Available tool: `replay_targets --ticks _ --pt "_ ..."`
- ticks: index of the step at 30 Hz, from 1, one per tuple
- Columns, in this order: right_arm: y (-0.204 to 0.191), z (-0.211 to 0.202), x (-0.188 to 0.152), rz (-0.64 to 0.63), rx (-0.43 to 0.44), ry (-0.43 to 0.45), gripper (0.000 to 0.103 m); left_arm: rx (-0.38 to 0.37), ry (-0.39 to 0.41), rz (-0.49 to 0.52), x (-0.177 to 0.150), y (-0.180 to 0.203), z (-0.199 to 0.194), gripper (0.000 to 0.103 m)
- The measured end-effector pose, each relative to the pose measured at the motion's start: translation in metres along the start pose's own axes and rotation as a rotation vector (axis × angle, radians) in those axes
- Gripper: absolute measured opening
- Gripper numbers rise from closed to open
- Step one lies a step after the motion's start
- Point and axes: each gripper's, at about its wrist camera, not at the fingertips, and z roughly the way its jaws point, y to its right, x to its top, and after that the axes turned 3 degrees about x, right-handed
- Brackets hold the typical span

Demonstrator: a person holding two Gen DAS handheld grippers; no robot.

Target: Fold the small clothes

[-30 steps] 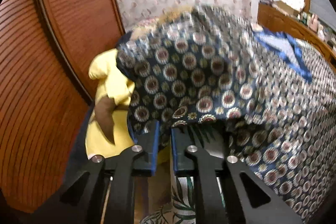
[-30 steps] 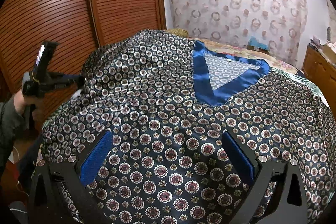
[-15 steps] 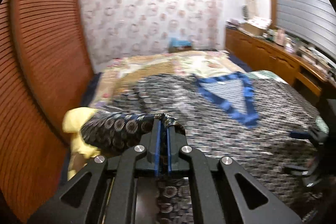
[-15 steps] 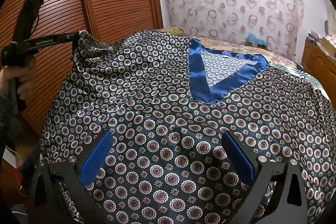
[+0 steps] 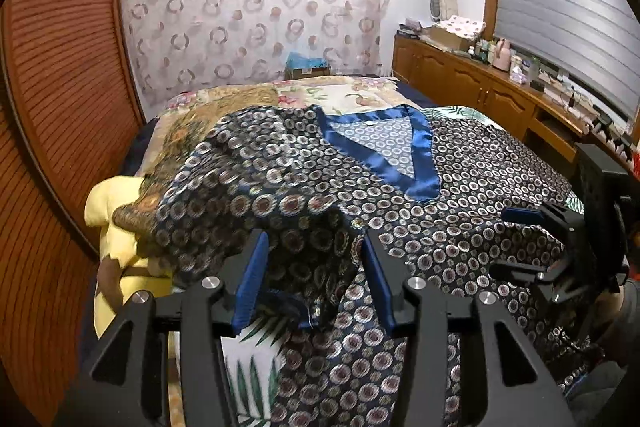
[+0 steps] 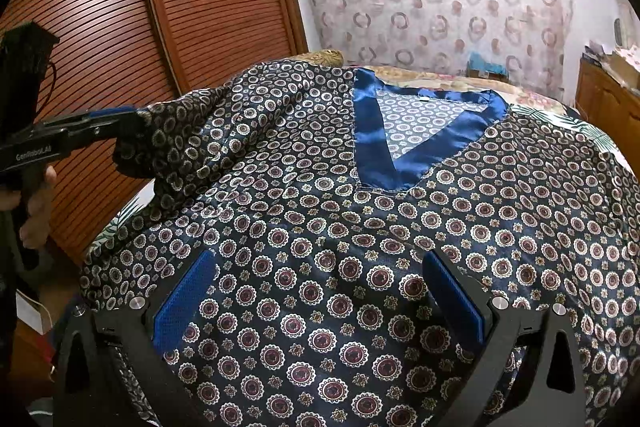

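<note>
1. The shirt [image 6: 360,227] lies spread on the bed [image 5: 352,95], with its blue neck [image 6: 416,131] on the far side.
2. The left hand-held gripper [image 5: 312,267] is at the shirt's left side. Its jaws are opening. The left sleeve [image 5: 248,203] droops between them, and the pads do not press it.
3. The right hand-held gripper [image 6: 320,299] hangs over the shirt's near middle, jaws wide, holding nothing.
4. The shirt's long way runs from near to far. The sleeve bunches out to the left.
5. I think the left hand-held gripper is nearer the sleeve, so the fold toward the middle is its job.
</note>
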Motion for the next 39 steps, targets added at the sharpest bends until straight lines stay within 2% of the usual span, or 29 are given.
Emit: replay_targets --ticks 2,5,8,12,14,16,20,22,25,28,36,39 --pt "-0.001 0.0 0.0 -0.002 -0.001 -0.001 0.103 -0.003 0.017 -0.027 -0.004 -0.011 -0.007 0.051" --pt "-0.002 0.002 0.001 -0.005 0.0 -0.005 0.103 -0.006 0.051 -0.075 -0.008 -0.028 -0.013 0.081" --pt "-0.004 0.003 0.001 -0.011 -0.002 -0.01 0.103 0.003 0.054 -0.118 -0.011 -0.047 -0.011 0.082" --pt "-0.009 0.006 0.003 -0.03 -0.009 -0.02 0.103 0.1 0.042 -0.143 -0.015 -0.068 0.009 0.082" --pt "-0.011 0.008 0.004 -0.042 -0.007 -0.022 0.103 0.113 0.029 -0.173 -0.017 -0.082 0.024 0.082" --pt "-0.015 0.009 0.004 -0.051 -0.002 -0.023 0.103 0.1 -0.004 -0.201 -0.02 -0.093 0.04 0.081" --pt "-0.021 0.011 0.004 -0.068 0.005 -0.027 0.103 0.135 -0.083 -0.184 -0.026 -0.105 0.071 0.08" --pt "-0.022 0.012 0.003 -0.072 0.009 -0.028 0.103 0.12 -0.118 -0.183 -0.029 -0.11 0.083 0.079" --pt "-0.023 0.013 0.003 -0.07 0.011 -0.027 0.103 0.096 -0.138 -0.187 -0.032 -0.114 0.093 0.071" --pt "-0.019 0.013 0.003 -0.058 0.017 -0.025 0.103 0.074 -0.154 -0.188 -0.033 -0.117 0.1 0.059" --pt "-0.015 0.011 0.002 -0.049 0.034 -0.024 0.103 0.034 -0.175 -0.174 -0.039 -0.113 0.104 0.007" --pt "-0.015 0.01 0.002 -0.049 0.036 -0.023 0.103 0.051 -0.156 -0.15 -0.038 -0.108 0.096 0.004"
